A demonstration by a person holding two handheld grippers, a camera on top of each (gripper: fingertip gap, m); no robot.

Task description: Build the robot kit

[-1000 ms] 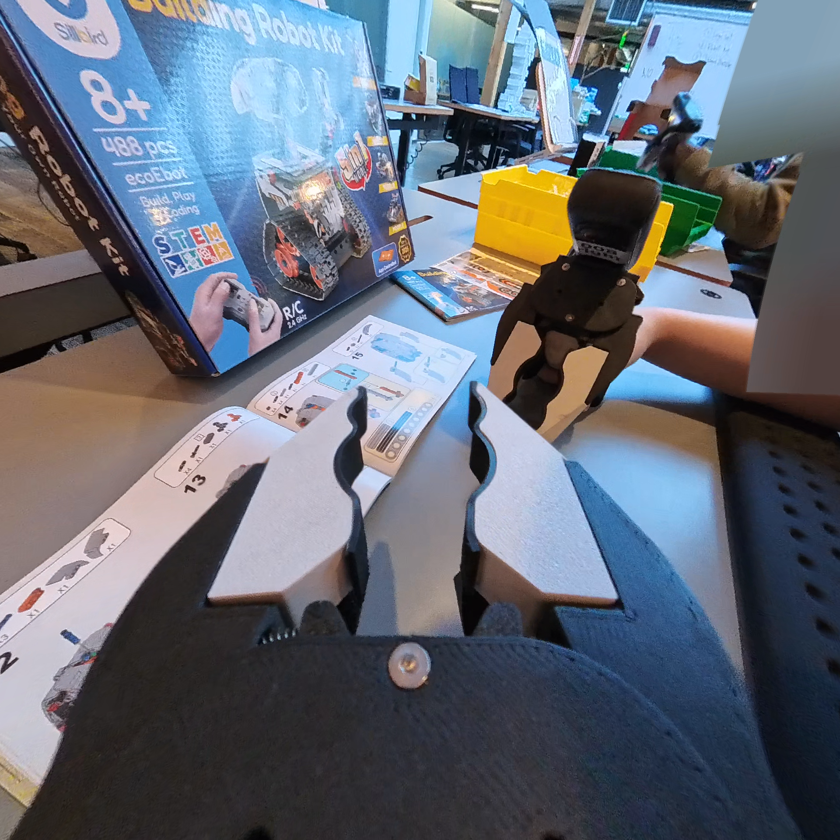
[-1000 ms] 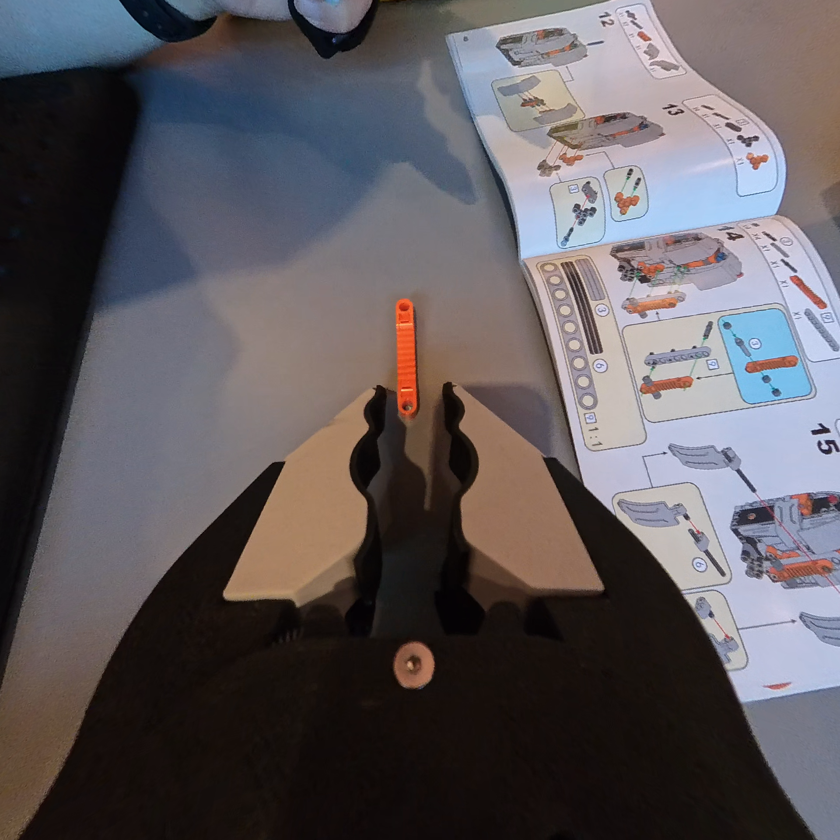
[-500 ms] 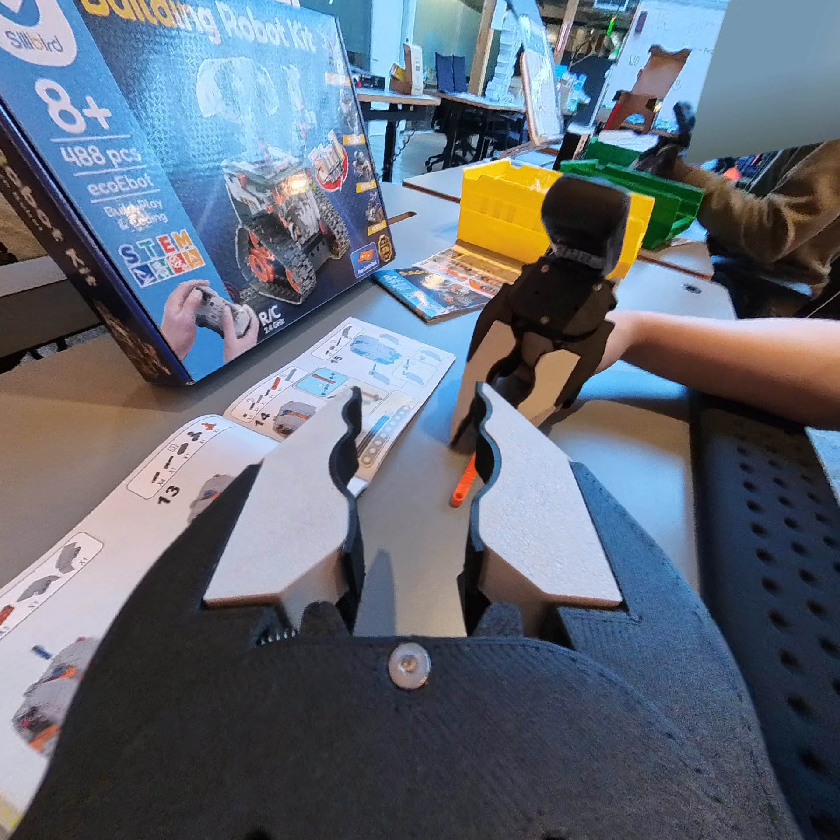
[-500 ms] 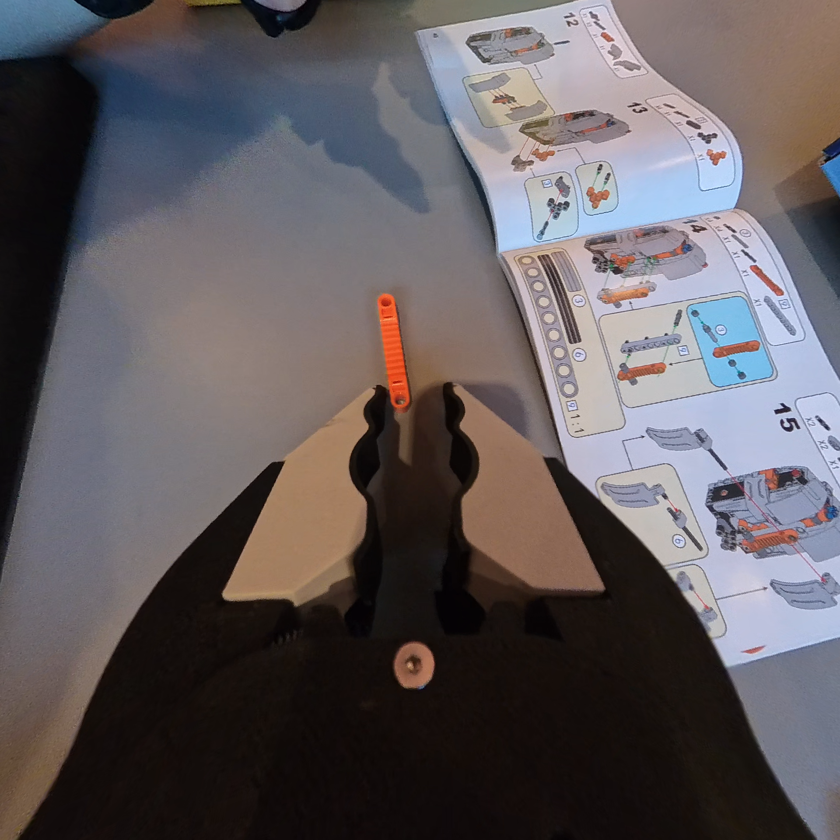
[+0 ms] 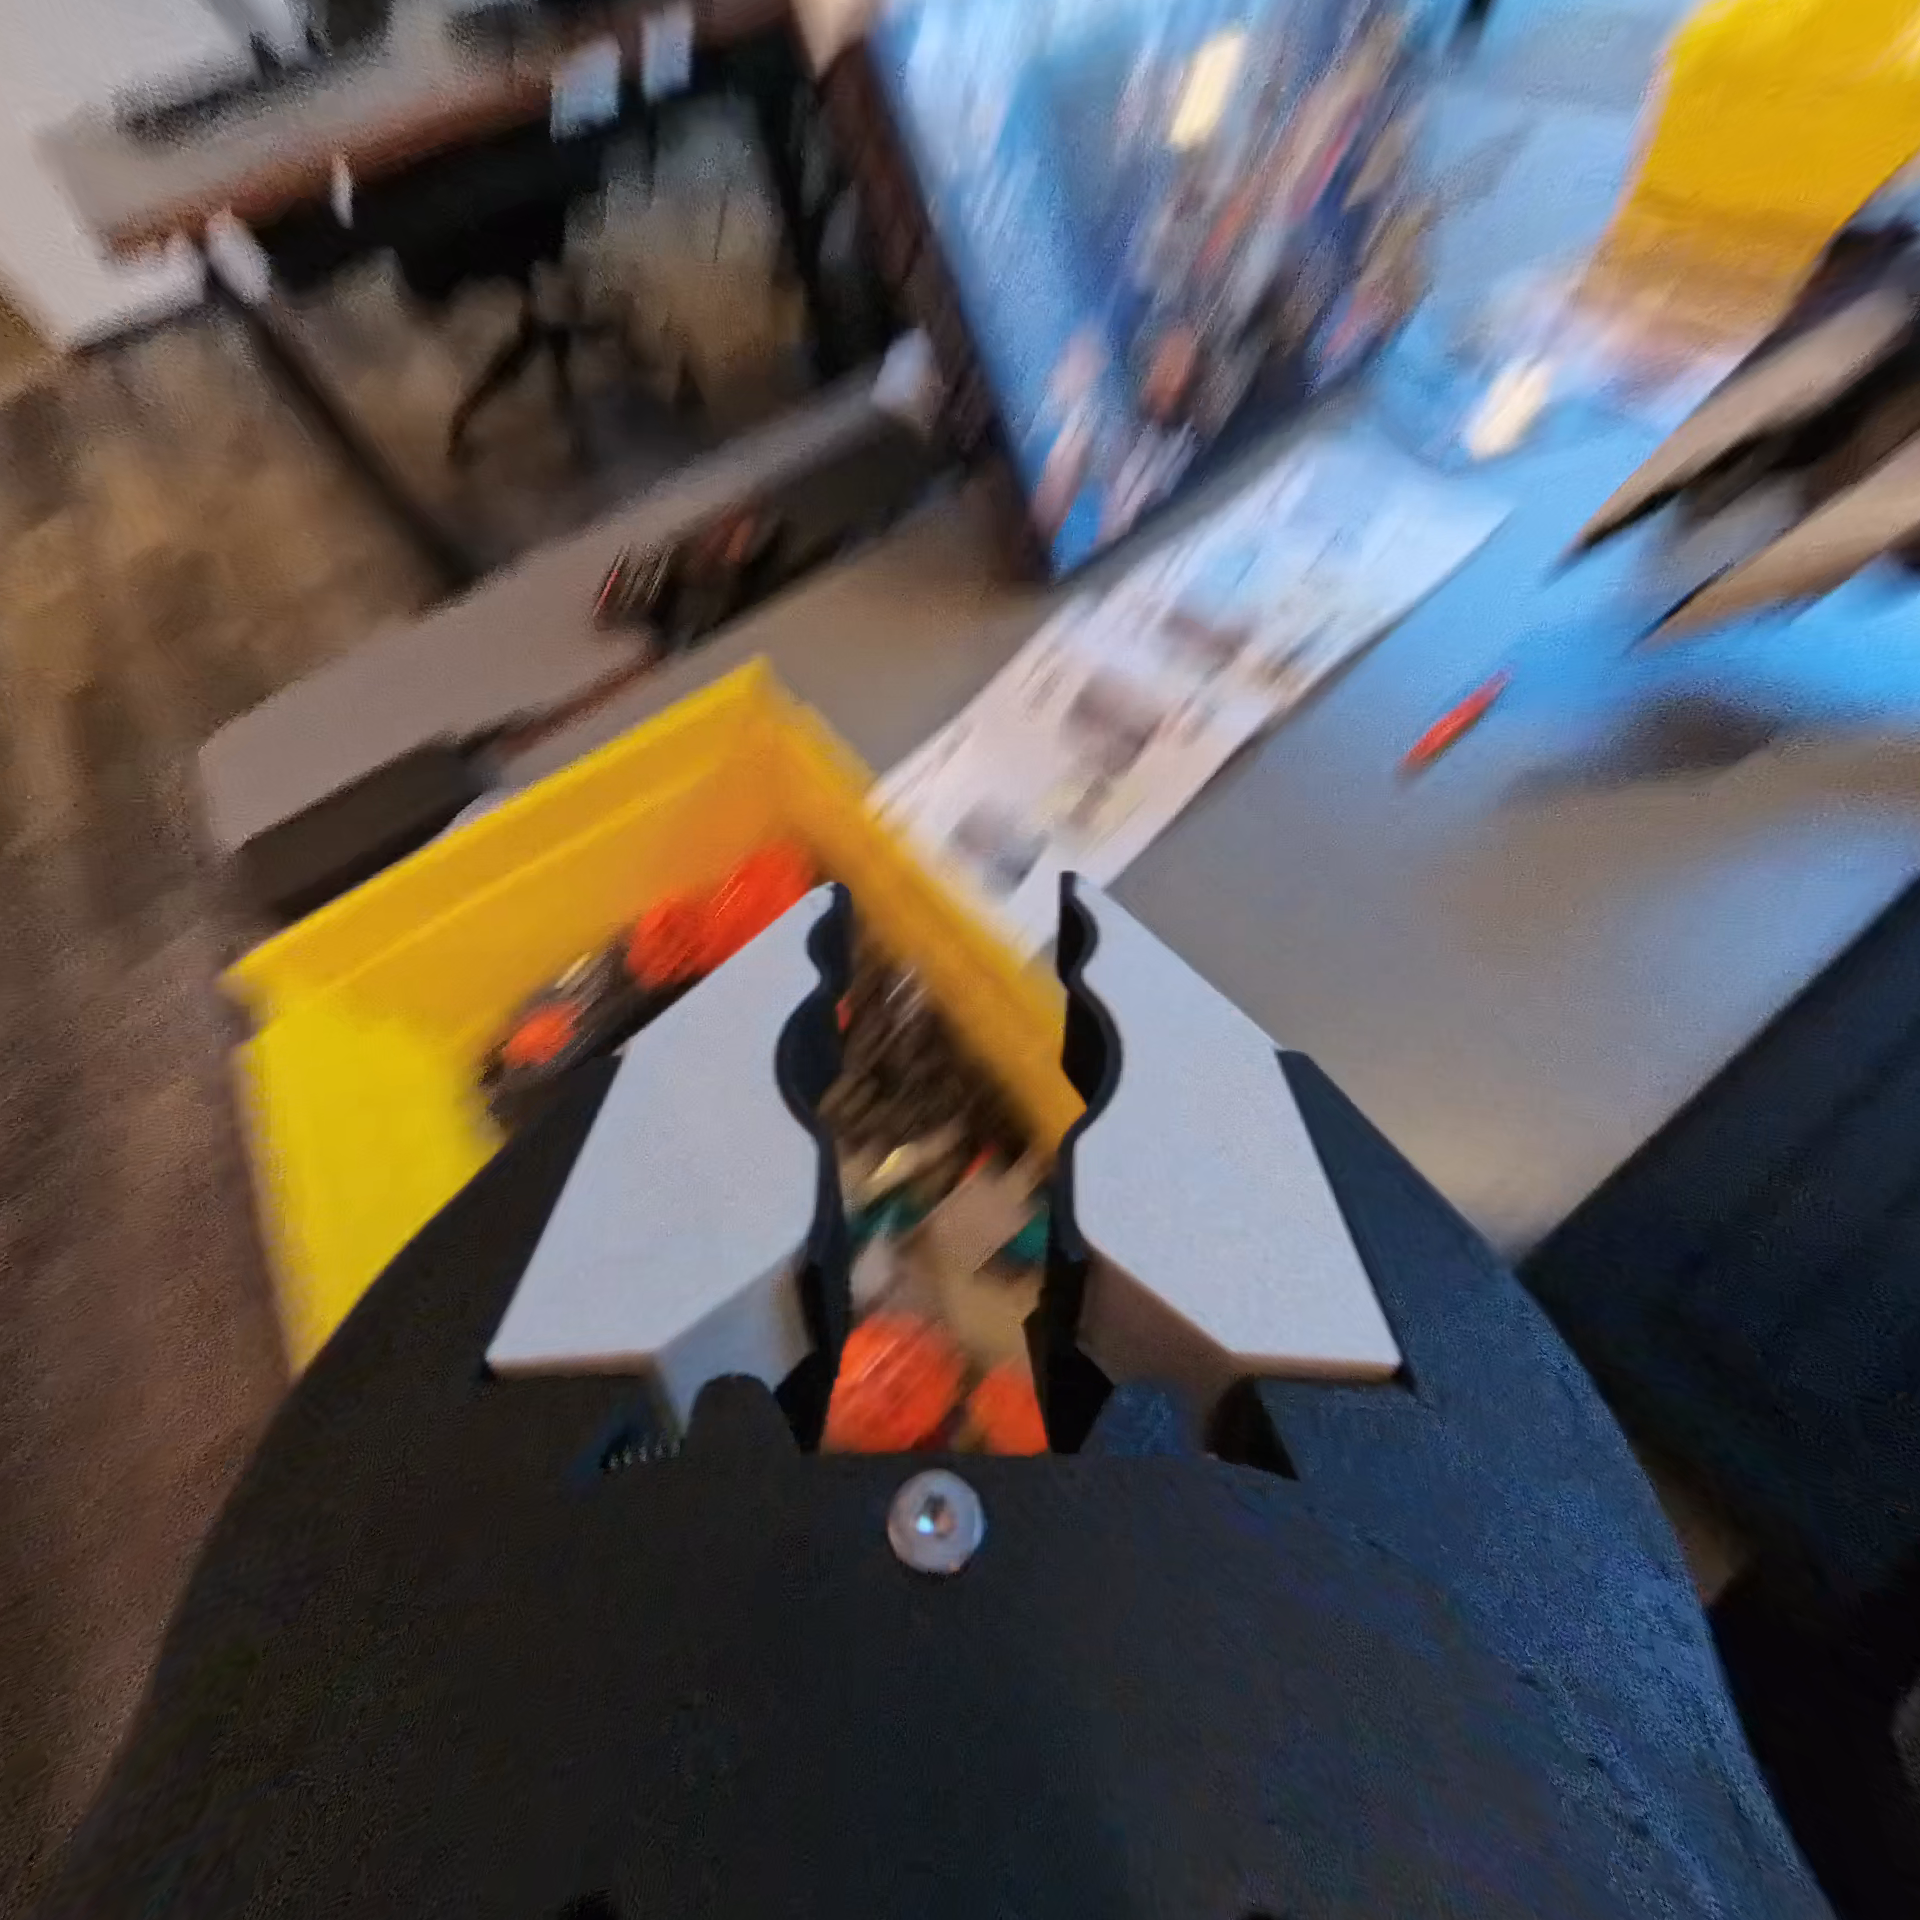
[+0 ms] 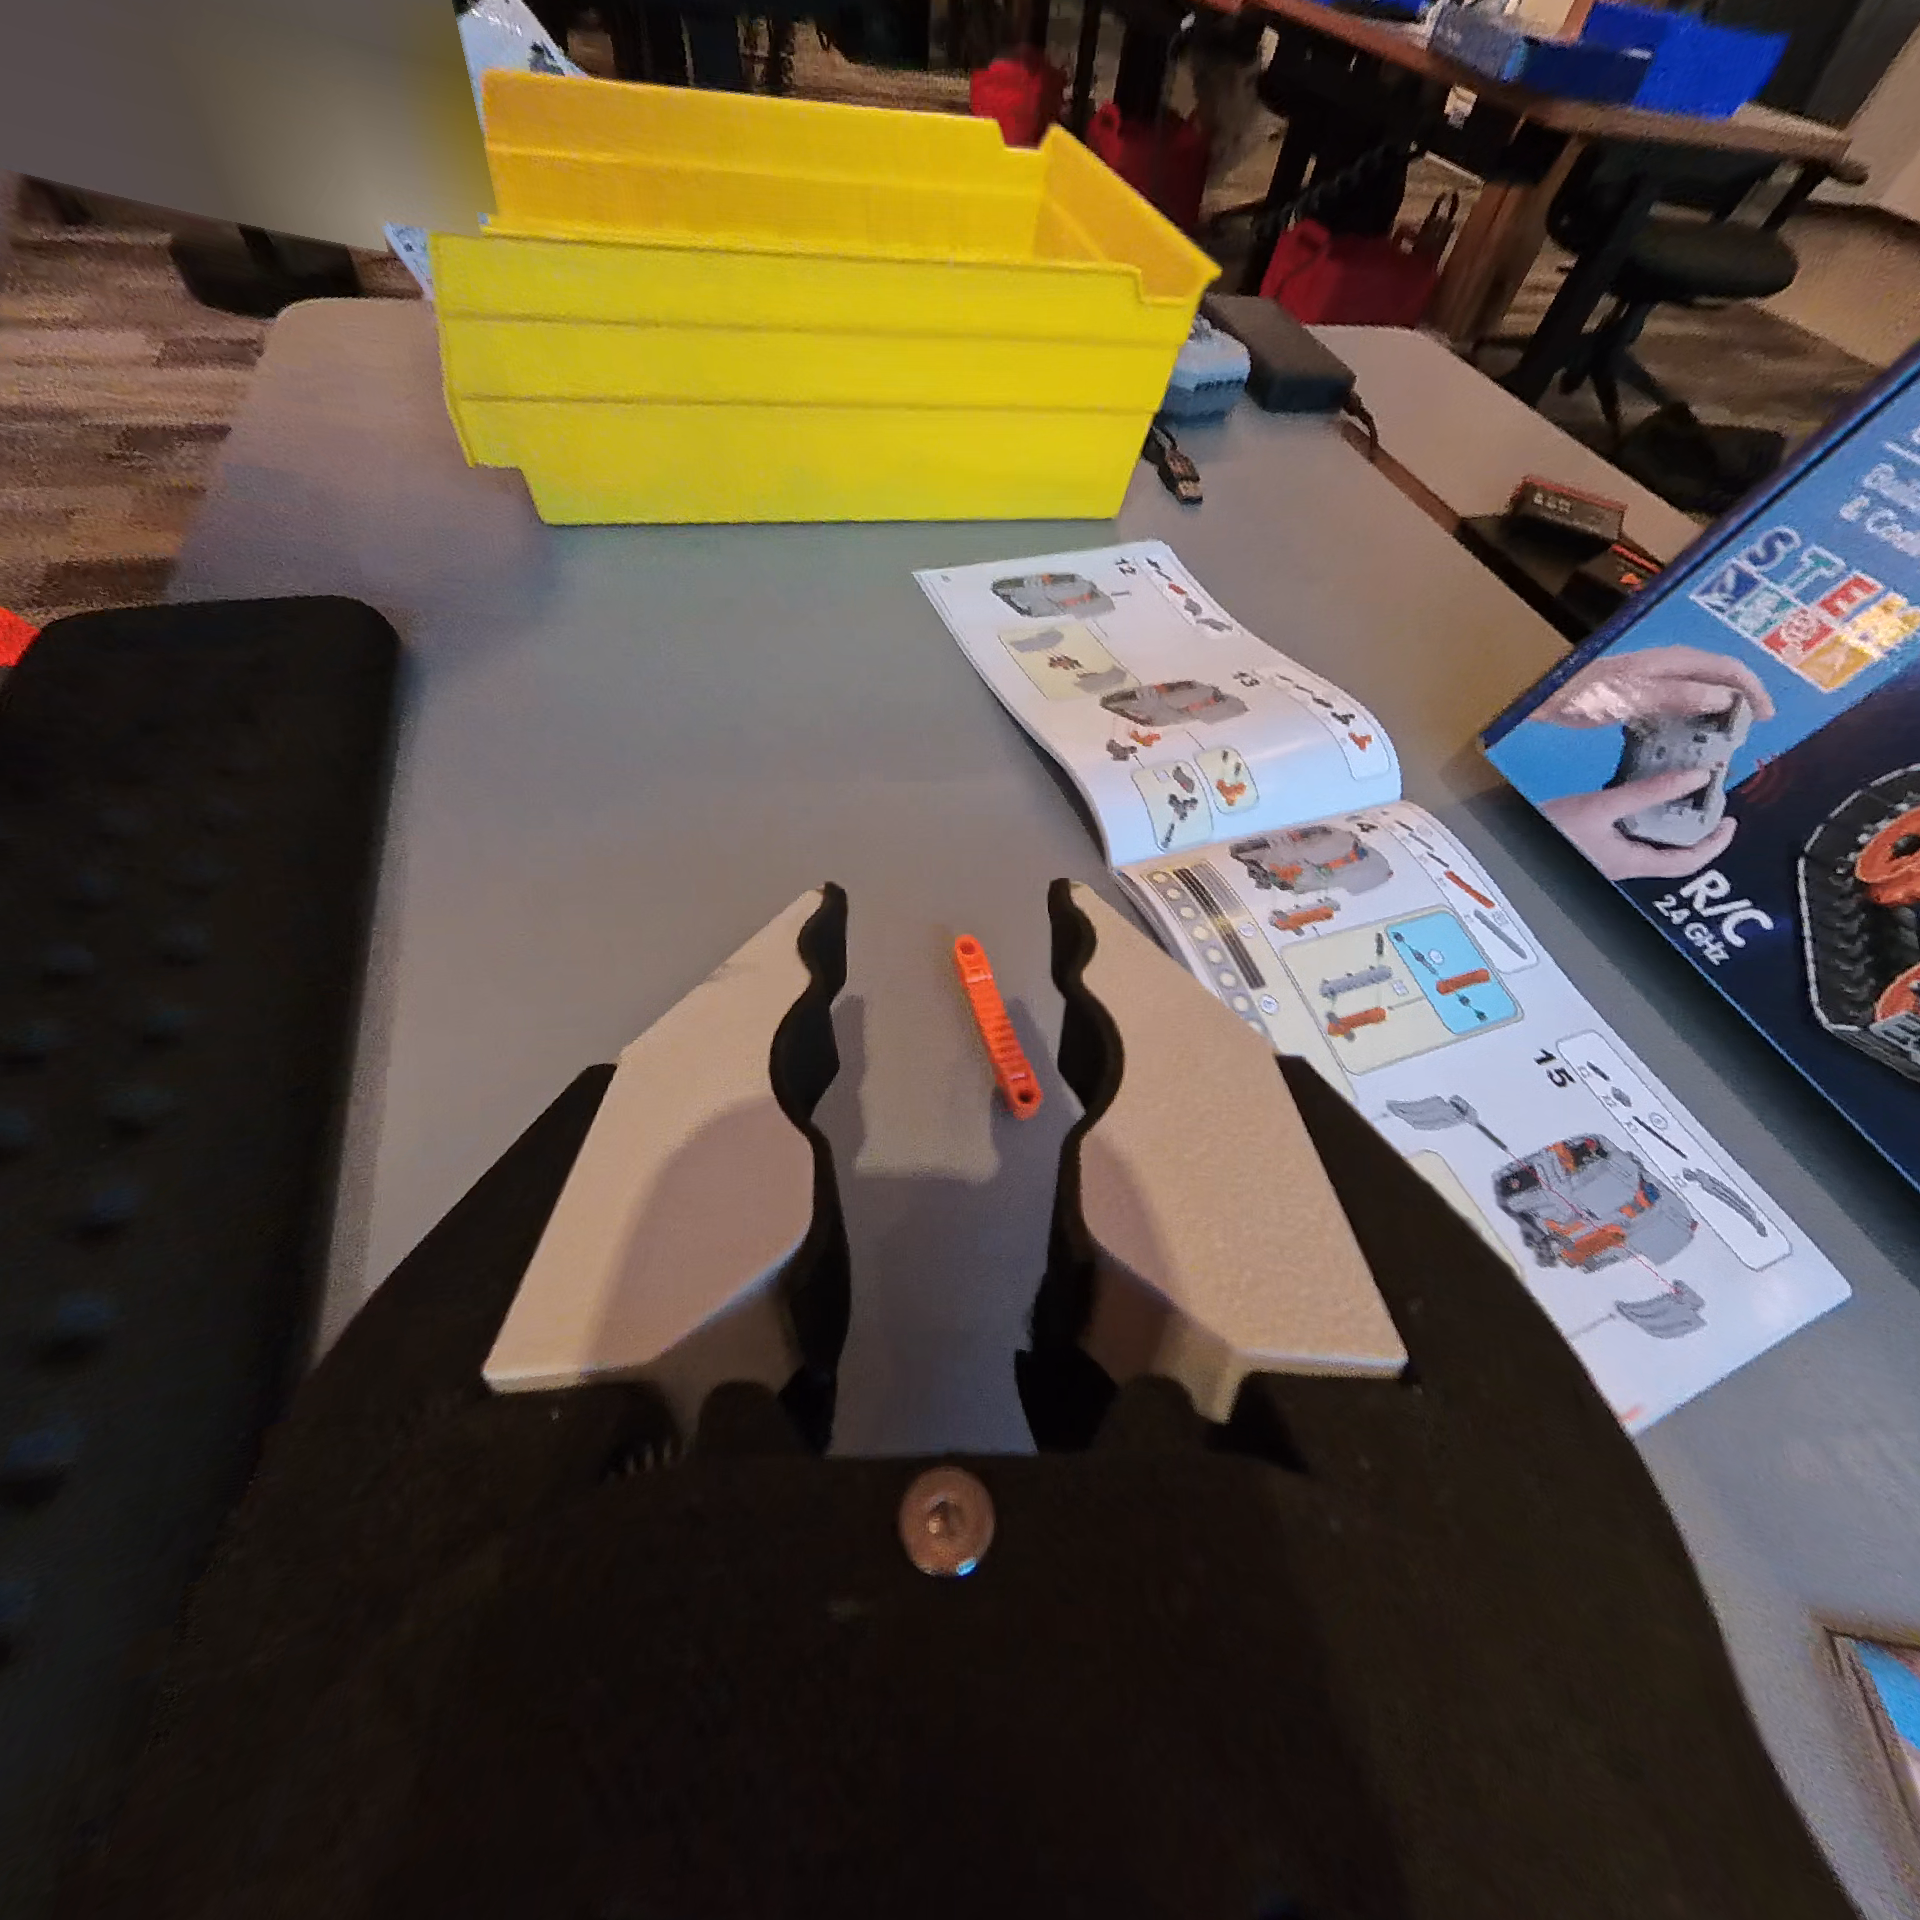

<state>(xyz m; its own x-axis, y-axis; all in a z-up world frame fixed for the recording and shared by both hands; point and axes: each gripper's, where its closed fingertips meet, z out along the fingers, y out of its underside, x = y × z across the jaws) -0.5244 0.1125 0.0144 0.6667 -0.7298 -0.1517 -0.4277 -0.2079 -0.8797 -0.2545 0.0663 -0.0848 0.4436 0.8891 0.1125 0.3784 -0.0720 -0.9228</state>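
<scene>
A small orange toothed beam [image 6: 995, 1023] lies flat on the grey table [image 6: 644, 748], between the fingers of my right gripper [image 6: 945, 894], which is open and empty above it. The beam also shows in the blurred left wrist view [image 5: 1455, 727]. My left gripper [image 5: 948, 888] is open and empty, hovering over a yellow bin [image 5: 343, 1091] that holds several orange and dark parts [image 5: 727, 914]. The right gripper's fingers [image 5: 1766, 488] show at the upper right of that view.
An open instruction booklet [image 6: 1351, 935] lies right of the beam, with a blue kit box [image 6: 1766, 831] beyond it. The yellow bin [image 6: 800, 343] stands at the far table edge. A black mat [image 6: 156, 935] lies on the left. A black adapter [image 6: 1288, 353] and cable sit behind the bin. The left gripper's tips are roughly 30 cm from the right gripper's.
My left gripper has swung fast to the left, over the yellow bin. My right gripper has opened wider and tilted up, with the orange beam left lying on the table.
</scene>
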